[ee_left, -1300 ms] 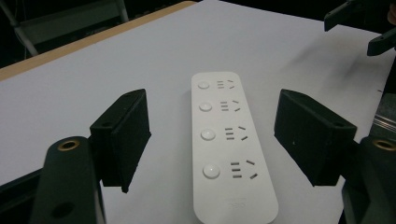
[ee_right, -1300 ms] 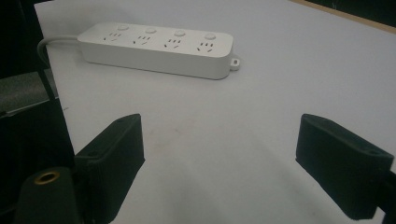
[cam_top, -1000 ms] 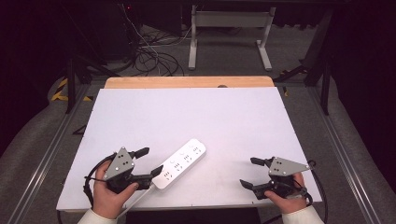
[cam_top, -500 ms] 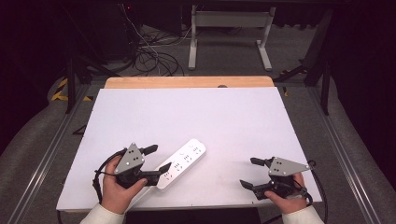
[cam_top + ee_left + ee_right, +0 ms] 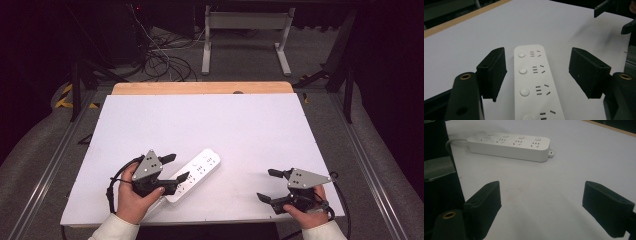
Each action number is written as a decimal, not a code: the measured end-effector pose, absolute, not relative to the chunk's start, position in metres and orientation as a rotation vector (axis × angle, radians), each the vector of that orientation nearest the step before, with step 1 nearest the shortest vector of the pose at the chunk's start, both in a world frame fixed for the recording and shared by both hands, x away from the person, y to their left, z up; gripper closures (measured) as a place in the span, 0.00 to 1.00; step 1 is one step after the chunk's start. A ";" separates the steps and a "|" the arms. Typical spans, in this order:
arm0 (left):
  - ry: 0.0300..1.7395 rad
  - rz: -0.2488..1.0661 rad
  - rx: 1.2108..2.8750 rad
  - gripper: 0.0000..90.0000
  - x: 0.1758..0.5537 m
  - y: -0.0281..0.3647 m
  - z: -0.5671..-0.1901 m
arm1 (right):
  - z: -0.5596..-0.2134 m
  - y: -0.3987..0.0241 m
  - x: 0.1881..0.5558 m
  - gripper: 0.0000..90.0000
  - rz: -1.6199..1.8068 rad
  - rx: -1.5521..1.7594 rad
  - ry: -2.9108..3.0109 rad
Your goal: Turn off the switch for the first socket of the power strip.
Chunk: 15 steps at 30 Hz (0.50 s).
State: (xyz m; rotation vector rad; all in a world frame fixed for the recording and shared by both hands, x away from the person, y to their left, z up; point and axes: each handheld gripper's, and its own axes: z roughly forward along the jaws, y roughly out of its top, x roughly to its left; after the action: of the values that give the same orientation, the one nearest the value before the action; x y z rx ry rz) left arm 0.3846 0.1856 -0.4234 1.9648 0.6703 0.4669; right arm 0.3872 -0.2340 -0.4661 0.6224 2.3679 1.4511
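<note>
High view: my left gripper (image 5: 172, 167) has slid right over the last second and now straddles the near-left end of the white power strip (image 5: 196, 173), where before it hovered just beside that end. Jaws apart, one on each long side of the strip, neither pad pressing yet as far as I can tell. Left gripper view confirms it: power strip (image 5: 536, 82) runs up the middle between my two black pads, a gap showing on both sides, sockets and round buttons facing up.

Reading: approach finished, grasp not yet made. Closing should catch the strip across its width.

Strip lies flat on the white table (image 5: 210, 120), near-left of centre, angled so its far end points right and away. Its cord leaves the near-left end, under my left hand (image 5: 135, 197); I can't follow where it goes.

My right gripper (image 5: 272, 186) has not shifted: near-right part of the table, jaws wide apart, holding nothing, well apart from the strip. Right gripper view shows the strip (image 5: 509, 145) far off across bare table, small hanging tab on its end.

Nothing lies between either gripper and the strip. Off the table's far edge: floor cables (image 5: 162, 62) and a white stand (image 5: 247, 30), no bearing on the work.
</note>
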 end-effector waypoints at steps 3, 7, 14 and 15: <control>0.663 0.462 1.967 0.40 0.386 0.186 -0.423 | -0.466 -0.234 0.387 0.17 1.453 0.627 2.366; 0.646 0.435 1.979 0.50 0.386 0.187 -0.422 | -0.466 -0.234 0.387 0.17 1.454 0.625 2.367; 0.609 0.381 2.035 0.81 0.387 0.188 -0.419 | -0.466 -0.234 0.387 0.17 1.452 0.620 2.369; 0.608 0.376 2.051 0.85 0.387 0.189 -0.418 | -0.466 -0.234 0.387 0.17 1.452 0.619 2.370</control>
State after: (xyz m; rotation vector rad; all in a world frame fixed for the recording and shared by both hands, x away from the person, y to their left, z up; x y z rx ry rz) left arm 0.3873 0.1886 -0.4185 2.0507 0.6076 0.3763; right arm 0.3873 -0.2339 -0.4663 0.6192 2.3696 1.4517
